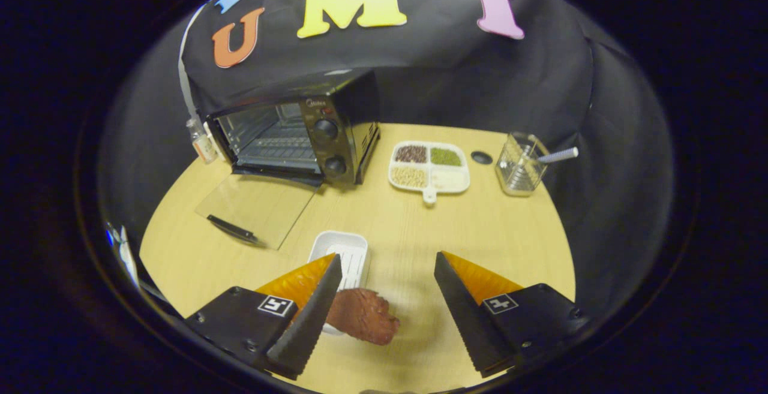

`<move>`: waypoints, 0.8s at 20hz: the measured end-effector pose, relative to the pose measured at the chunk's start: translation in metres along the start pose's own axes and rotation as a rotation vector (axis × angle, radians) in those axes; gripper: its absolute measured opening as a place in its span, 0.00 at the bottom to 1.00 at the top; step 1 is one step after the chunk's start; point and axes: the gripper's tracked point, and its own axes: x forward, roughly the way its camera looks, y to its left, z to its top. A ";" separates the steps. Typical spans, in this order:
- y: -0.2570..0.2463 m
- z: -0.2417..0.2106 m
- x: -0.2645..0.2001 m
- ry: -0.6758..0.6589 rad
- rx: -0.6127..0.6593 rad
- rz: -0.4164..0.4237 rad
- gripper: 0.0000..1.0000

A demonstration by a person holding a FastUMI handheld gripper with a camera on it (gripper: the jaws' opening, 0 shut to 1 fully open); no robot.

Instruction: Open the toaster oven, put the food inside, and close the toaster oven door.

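The round, light wood bench (456, 232) holds a black toaster oven (300, 136), its glass door (258, 205) lying open. Well in front of the oven, the claw (387, 274) is spread wide, with a brown chunk of meat (363, 316) between its fingers, touching the left one.

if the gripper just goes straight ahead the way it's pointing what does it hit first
Probably the divided dish of beans beyond the open gripper, though depth is unclear. The meat lies low between the fingers, toward one side; the white tray sits off-line.

Pale matt wood-grain table (480, 232); glossy glass toaster oven door (258, 208); white plastic tray (345, 250)
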 end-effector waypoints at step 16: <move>0.041 -0.041 0.009 0.218 0.380 0.504 0.15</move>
